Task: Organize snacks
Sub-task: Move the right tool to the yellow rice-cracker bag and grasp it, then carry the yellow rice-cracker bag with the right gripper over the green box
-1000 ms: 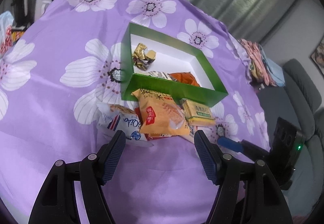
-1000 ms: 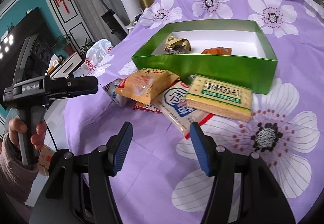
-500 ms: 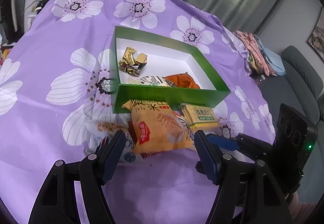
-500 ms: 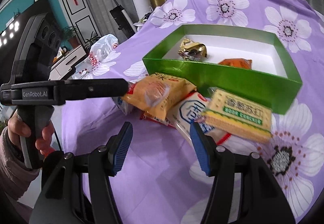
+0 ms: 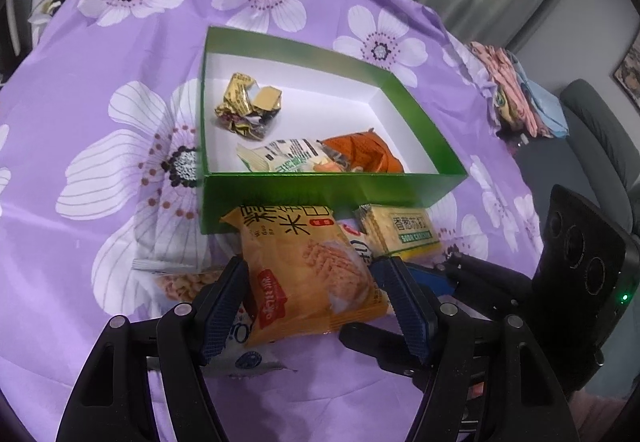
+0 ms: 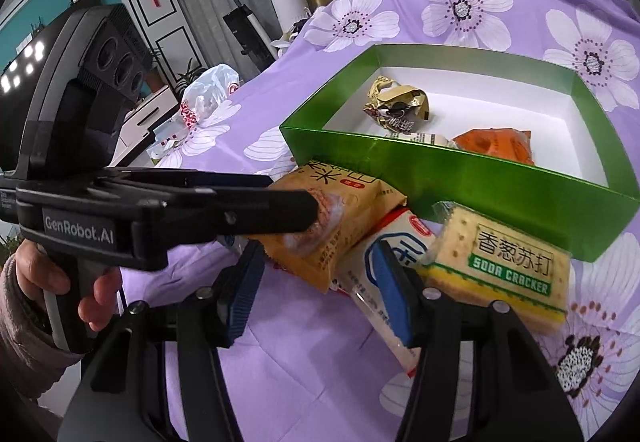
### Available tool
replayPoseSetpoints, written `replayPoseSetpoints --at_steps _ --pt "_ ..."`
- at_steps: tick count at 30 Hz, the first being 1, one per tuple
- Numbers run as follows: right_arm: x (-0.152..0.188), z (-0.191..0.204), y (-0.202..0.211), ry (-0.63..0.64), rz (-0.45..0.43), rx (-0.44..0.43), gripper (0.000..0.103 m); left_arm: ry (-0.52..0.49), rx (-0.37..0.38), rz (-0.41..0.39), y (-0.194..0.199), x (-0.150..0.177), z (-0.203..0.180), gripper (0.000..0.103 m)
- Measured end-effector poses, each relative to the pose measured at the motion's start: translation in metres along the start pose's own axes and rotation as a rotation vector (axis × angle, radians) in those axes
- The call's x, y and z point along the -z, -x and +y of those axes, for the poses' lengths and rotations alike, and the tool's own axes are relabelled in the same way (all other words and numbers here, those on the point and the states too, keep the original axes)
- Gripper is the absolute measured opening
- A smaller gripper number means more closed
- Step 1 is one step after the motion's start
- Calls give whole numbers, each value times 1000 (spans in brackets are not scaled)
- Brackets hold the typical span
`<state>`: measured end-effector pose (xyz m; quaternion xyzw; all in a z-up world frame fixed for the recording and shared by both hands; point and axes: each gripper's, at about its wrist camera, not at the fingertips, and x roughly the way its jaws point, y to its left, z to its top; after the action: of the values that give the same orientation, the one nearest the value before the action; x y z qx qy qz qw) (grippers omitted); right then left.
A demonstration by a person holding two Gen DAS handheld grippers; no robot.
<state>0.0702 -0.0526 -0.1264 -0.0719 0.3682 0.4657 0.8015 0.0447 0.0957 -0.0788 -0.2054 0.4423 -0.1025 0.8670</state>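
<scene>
Sitting mid-frame on the tablecloth (image 5: 100, 42): the box (image 5: 328, 198), holding three wrapped snacks (image 5: 248, 106). Lying just below its near wall: the rice-cracker packet (image 5: 308, 274) at centre, the soda cracker pack (image 5: 404, 230) to the right, overlapping a packet between them.
</scene>
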Motion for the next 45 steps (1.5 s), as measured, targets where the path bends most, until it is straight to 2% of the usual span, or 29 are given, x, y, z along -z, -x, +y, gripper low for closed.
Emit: replayPoseSetpoints --at_steps 3,8,13,26,45 --pt "-1 0 -2 0 4 -11 46 -1 3 5 -1 0 -1 69" --pt "-1 0 -6 5 16 -17 38 21 4 13 -2 -1 3 52" --pt "-3 -4 -9 -13 25 -32 33 54 7 14 -3 0 11 46" --pt "-1 5 8 11 -4 -7 30 2 -38 -12 9 9 -11 46" --pt "11 17 80 45 -145 54 30 -125 -56 -97 43 13 -78 46"
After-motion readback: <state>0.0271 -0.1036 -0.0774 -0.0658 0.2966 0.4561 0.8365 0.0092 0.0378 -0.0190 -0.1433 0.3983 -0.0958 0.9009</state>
